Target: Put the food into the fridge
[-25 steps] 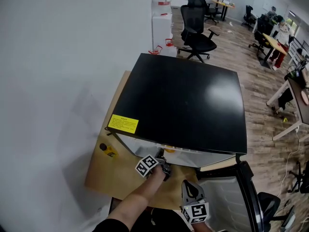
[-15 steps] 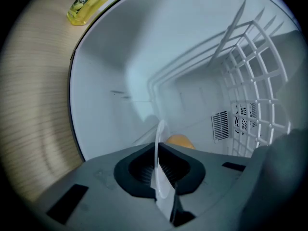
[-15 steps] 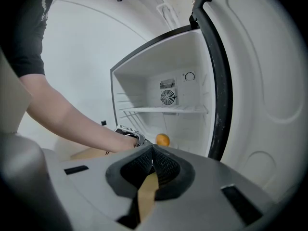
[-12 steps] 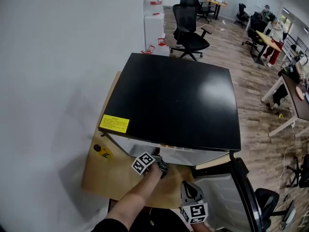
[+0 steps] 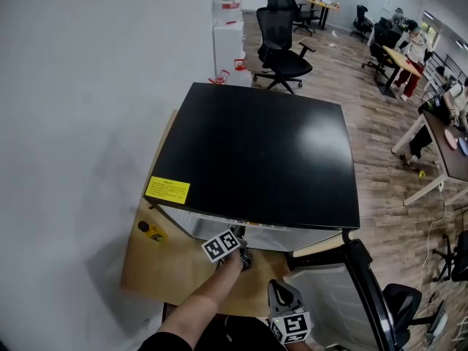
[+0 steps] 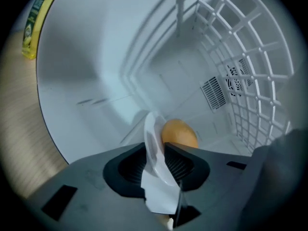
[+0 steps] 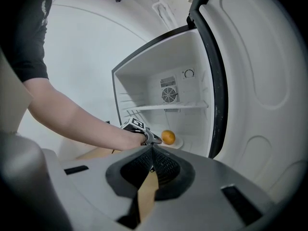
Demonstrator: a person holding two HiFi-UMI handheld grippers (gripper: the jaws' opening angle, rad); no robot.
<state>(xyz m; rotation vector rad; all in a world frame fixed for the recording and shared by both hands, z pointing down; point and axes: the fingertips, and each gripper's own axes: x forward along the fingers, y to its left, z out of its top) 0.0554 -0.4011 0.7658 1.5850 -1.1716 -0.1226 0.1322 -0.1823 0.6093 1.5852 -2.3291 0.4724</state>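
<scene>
A white plate (image 6: 155, 153) carrying an orange (image 6: 179, 134) sits low inside the open black-topped fridge (image 5: 256, 152). The left gripper (image 6: 161, 150) reaches into the fridge with the plate's rim between its jaws. The jaws are opening and the pads are easing off the rim. In the right gripper view, the left gripper (image 7: 155, 140) sits just in front of the orange (image 7: 168, 137) and plate (image 7: 177, 143) on the fridge floor. The right gripper (image 7: 153, 153) is shut and empty, held back outside the fridge. The head view shows the right gripper (image 5: 278, 289) below the left gripper (image 5: 243, 257).
The fridge door (image 7: 255, 81) stands open on the right. A wire shelf (image 7: 166, 107) spans the inside above the plate. The fridge rests on a wooden table (image 5: 168, 269) that also holds a small yellow object (image 5: 152, 231). A white wall is at the left; office chairs (image 5: 281, 46) stand behind.
The left gripper stays at the fridge opening. The right gripper has sunk a little lower in the head view. The view itself has shifted slightly.
</scene>
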